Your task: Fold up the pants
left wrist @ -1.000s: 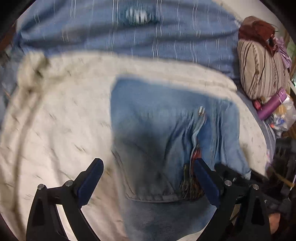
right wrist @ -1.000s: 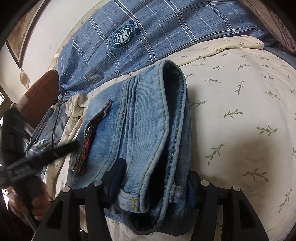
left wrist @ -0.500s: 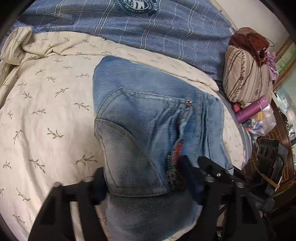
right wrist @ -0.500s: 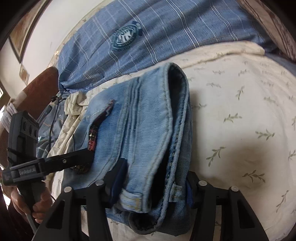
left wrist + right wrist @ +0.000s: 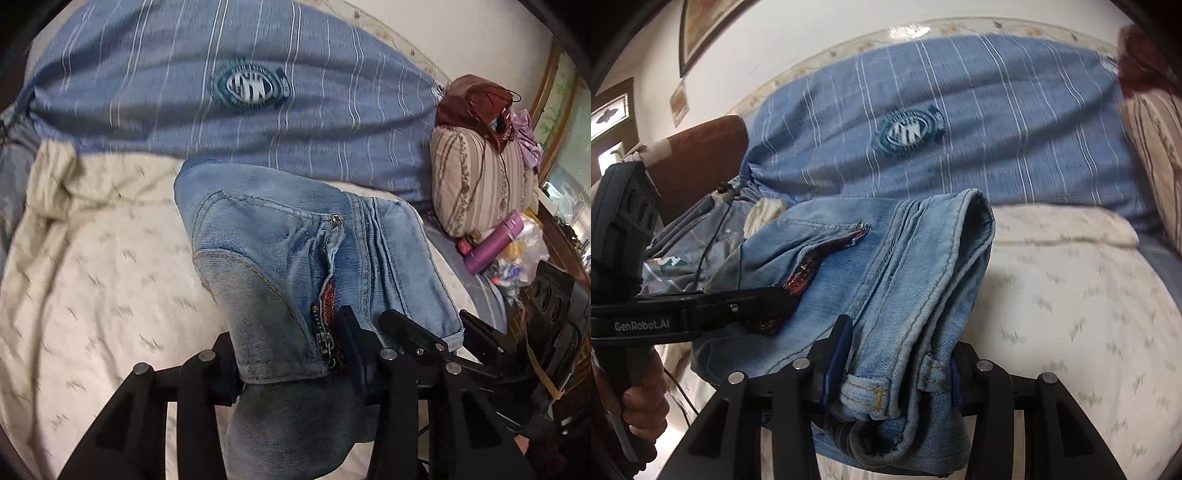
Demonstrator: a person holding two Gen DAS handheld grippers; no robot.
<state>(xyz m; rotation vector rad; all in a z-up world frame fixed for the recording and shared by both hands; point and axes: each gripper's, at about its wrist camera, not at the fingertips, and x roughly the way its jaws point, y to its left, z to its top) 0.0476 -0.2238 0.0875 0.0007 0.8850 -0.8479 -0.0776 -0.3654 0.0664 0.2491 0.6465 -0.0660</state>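
My left gripper clamps the near pocket edge of the folded light-blue denim pants, lifted above the cream leaf-print bedsheet. My right gripper pinches the pants' waistband, right of it.

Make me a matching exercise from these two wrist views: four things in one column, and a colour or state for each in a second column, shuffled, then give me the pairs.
Things:
1. jeans
2. bottle
3. sheet
4. pillow

Descriptions:
A. cream with a small leaf print
B. purple, lying on its side
C. folded, gripped by both the left gripper and the right gripper
D. beige with dark stripes

Pairs: 1-C, 2-B, 3-A, 4-D
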